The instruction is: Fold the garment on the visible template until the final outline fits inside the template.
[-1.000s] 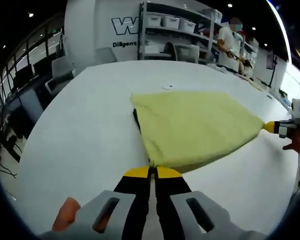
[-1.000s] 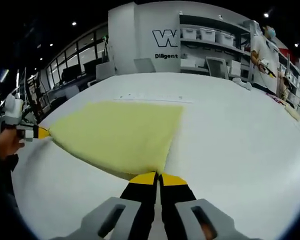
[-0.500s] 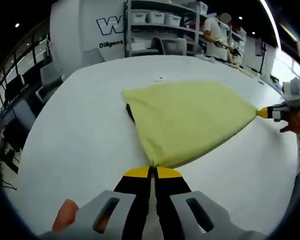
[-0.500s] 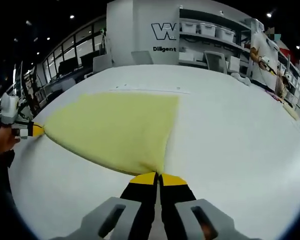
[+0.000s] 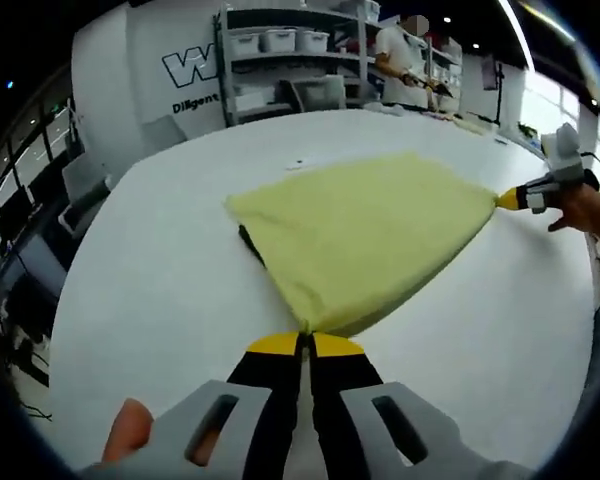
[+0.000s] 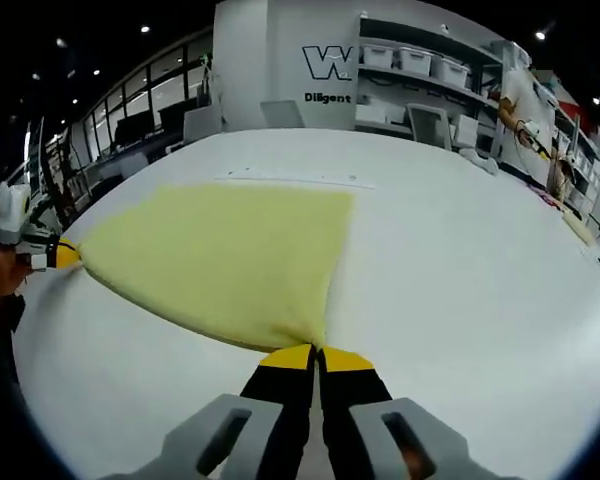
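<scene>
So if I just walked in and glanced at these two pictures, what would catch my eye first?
Most likely the pale yellow garment spread on the big white table, pulled into a fan between two corners. The left gripper is shut on the corner nearest it, and the right gripper pinches the other corner. Behind the table stand shelves with storage boxes and a wall with large lettering.

Ahead of me the white wall (image 6: pixel 280 60) carries a big outlined "W" with "Diligent" beneath, the word's end hidden by shelving (image 6: pixel 410 75).
</scene>
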Demonstrator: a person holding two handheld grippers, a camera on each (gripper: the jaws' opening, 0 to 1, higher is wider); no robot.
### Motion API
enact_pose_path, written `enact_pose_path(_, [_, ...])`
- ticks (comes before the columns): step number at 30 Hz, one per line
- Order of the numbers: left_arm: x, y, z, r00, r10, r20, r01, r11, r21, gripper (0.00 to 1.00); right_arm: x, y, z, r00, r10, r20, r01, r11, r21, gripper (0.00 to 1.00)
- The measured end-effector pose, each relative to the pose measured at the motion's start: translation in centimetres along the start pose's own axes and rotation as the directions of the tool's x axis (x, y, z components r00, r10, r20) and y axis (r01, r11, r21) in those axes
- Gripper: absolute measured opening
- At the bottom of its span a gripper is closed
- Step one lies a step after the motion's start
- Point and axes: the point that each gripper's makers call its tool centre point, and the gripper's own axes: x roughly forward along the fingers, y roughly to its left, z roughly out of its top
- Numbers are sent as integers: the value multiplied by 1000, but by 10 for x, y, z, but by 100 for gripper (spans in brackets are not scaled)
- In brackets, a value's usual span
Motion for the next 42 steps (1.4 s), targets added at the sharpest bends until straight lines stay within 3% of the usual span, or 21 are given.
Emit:
enact_pose_path(3, [-2,-4,-4,1000,-9,-4,10,999,33,2,0,0,0,1000,1,-1,-1,1000,0,0])
enact_pose_path(8, [0,-3,-9,1000,1,14,0,997,-74,2,-1,1,0,1000,3,1,-3,1000,5,0])
enact_pose_path(19, [-7,-9,-17,1000,4,8,-3,997,-71,2,-16,4,-9,999,24,-27,-24,999,-20,0])
enact_pose_path(29, [-22,-20,-29,1000,2,-5,-2,998,-65,2,-34,10,-29,994,45,-98,-47,999,-15,0])
enact_pose_path(42, [-46,-29,-50,1000,-8,-24,6,998,-68,2,-61,23,-55,972,74,-223,-77,997,-7,0])
